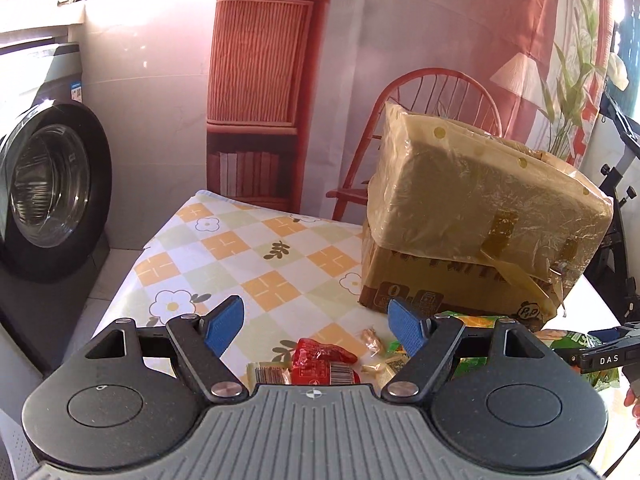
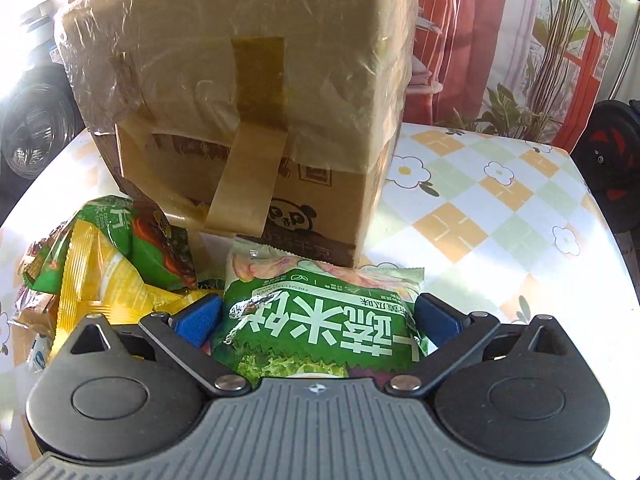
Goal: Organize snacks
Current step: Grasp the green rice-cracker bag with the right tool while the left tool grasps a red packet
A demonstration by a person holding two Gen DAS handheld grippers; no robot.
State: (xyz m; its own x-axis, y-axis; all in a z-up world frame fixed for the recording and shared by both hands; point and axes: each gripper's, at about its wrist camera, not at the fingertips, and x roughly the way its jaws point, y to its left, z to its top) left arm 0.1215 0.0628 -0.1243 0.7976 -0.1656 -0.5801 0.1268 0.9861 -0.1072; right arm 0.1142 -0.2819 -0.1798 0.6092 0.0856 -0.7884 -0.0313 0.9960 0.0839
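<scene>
Right gripper point(image 2: 318, 322) has its blue fingers point(image 2: 198, 320) spread wide on either side of a green snack bag point(image 2: 320, 324), pads close to its crinkly edges but whether they pinch yet I cannot tell. The bag lies flat on the counter point(image 2: 500, 220), low centre of frame, just before the taped cardboard box point(image 2: 248, 92).

Left gripper point(image 1: 314, 326) hangs open and empty above a red packet point(image 1: 322, 362) and small wrapped candies point(image 1: 370, 338).

This looks like the pickup step; next calls for squeezing gently, since the glossy film is slippery, then lifting clear of the yellow and green bags point(image 2: 116, 256) piled at left.
</scene>
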